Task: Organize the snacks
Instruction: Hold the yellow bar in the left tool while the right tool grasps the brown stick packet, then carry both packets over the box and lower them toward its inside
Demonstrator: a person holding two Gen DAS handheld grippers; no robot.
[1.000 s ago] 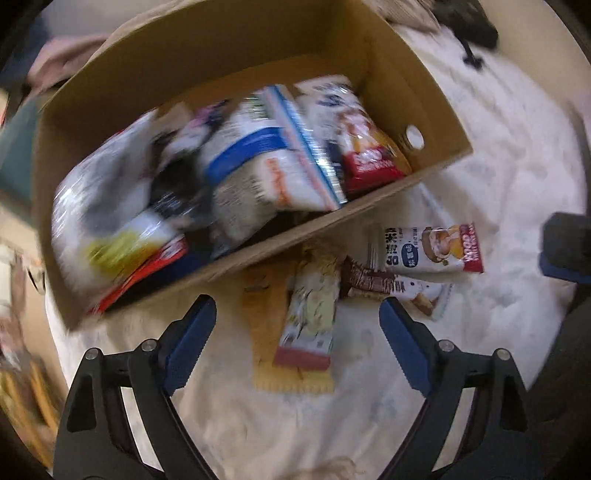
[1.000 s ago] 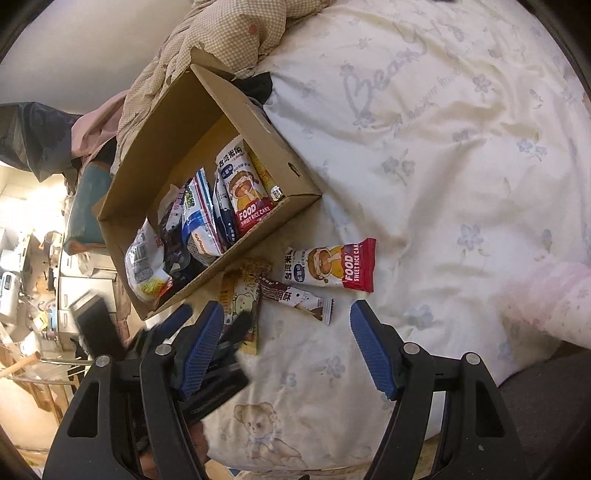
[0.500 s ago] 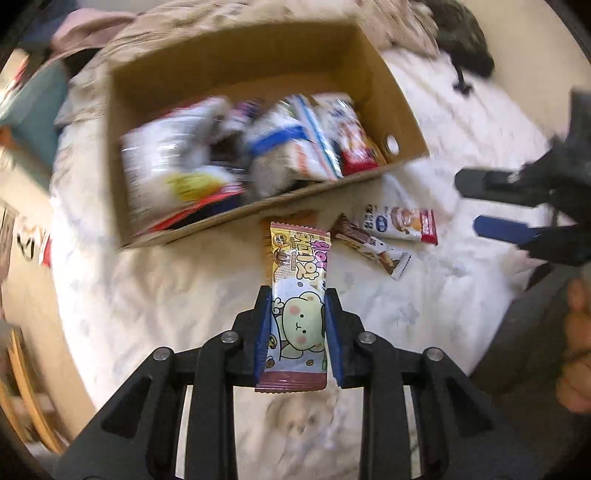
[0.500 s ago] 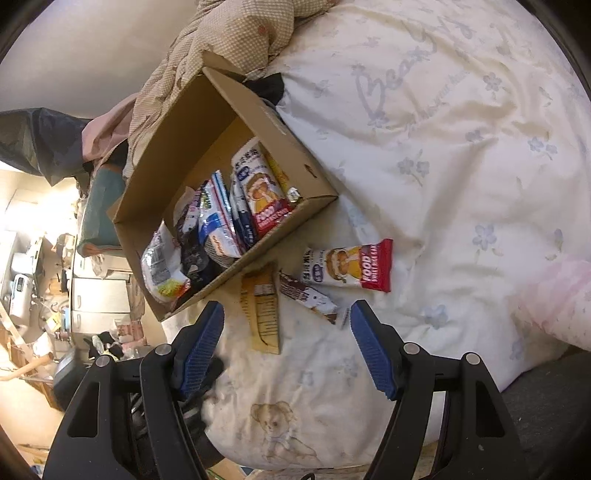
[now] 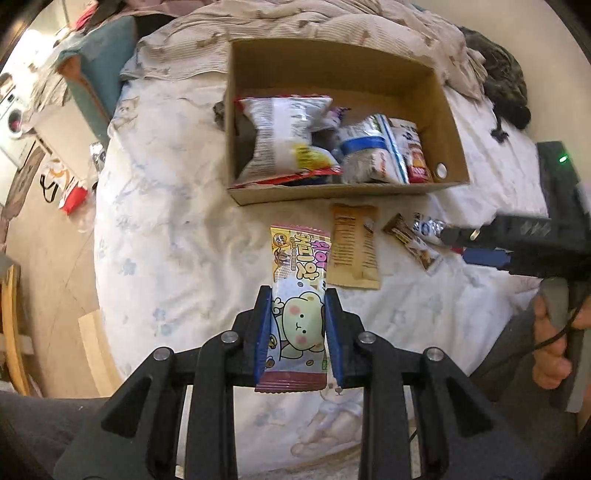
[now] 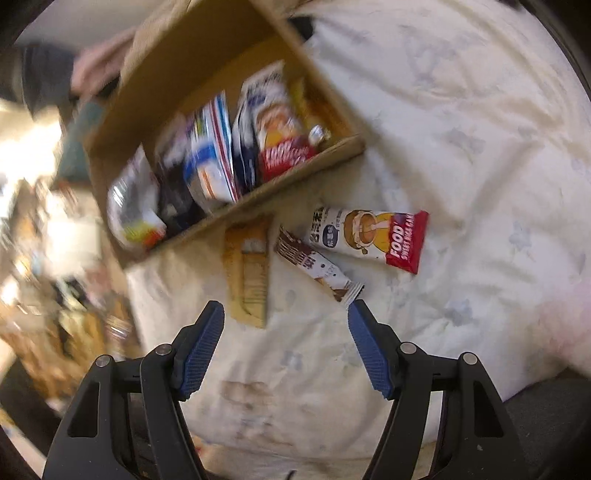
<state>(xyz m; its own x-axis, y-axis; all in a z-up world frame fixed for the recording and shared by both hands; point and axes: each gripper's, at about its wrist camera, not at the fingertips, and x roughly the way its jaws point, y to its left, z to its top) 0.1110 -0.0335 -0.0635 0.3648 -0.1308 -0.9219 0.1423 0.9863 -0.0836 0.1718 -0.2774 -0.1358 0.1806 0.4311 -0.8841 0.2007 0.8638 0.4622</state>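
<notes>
My left gripper (image 5: 297,295) is shut on a bear-print snack packet (image 5: 299,295) and holds it above the bed, in front of the cardboard box (image 5: 450,110). The box holds several snack bags. On the bedspread before it lie a tan packet (image 5: 354,247), a brown bar (image 5: 410,240) and a red-ended rice cake pack (image 6: 369,236). My right gripper (image 6: 286,314) is open and empty, low over the tan packet (image 6: 249,273) and the brown bar (image 6: 317,269). It also shows at the right of the left wrist view (image 5: 476,243).
The box (image 6: 295,173) sits on a white flowered bedspread (image 5: 166,221). A checked quilt (image 5: 295,22) is bunched behind it, with a dark garment (image 5: 506,85) at the back right. The bed's left edge drops to a cluttered floor (image 5: 55,184).
My left gripper has closed on the bear-print packet and lifted it back from the pile. My right gripper has moved in closer over the loose snacks, still open.
</notes>
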